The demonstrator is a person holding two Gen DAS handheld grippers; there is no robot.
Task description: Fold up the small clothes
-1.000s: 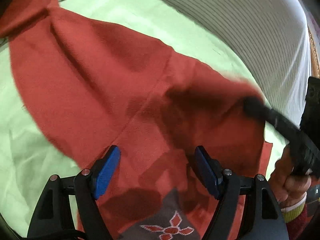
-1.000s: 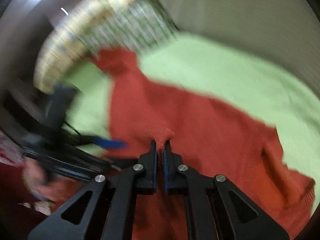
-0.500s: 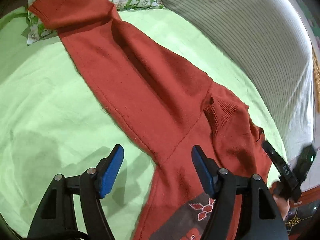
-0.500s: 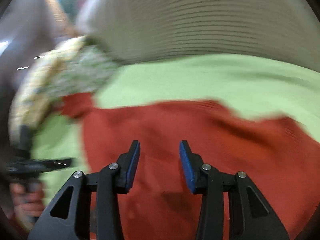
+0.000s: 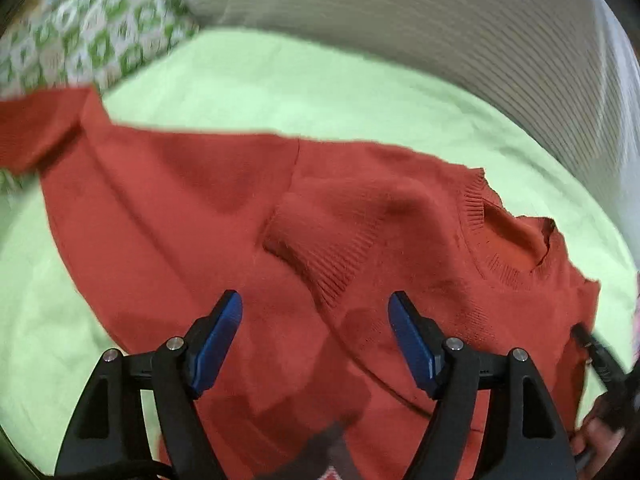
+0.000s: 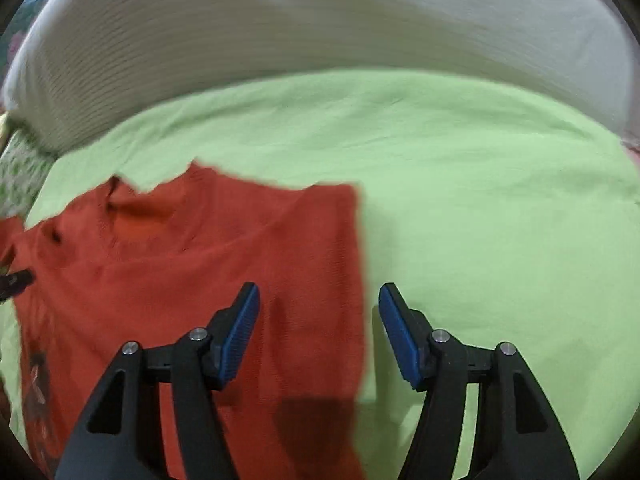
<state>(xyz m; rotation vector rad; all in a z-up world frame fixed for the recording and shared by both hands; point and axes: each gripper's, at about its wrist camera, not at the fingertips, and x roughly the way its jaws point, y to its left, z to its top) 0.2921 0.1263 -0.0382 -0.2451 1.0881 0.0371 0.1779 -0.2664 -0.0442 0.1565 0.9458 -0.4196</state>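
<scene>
Your left gripper is hanging over the red knit sweater with its blue-padded jaws spread wide and nothing pinched between them; the pads are standing clear above the cloth. Just beyond the gap between the fingers, one sleeve is lying folded in across the chest, its ribbed cuff sitting just ahead of the gap between your pads. Farther out to the right the ribbed neckline is gaping open, and the other sleeve is stretching away to the upper left, its end reaching onto the green-and-white patterned pillow.

Your right gripper is also standing parted, its jaws having just been closing somewhat, with nothing gripped. The straight side edge of the sweater is running through the gap between them: your left pad is hovering over red knit, your right pad over bare sheet. In this view the collar is lying up and to the left of the gripper.

The sweater is lying spread on a light green bedsheet, with a dark patterned patch showing near its lower edge in both views. Behind the sheet a pale, finely striped cushion is running across the top. At the right edge of the left view, your other hand is showing, blurred, around a black handle.
</scene>
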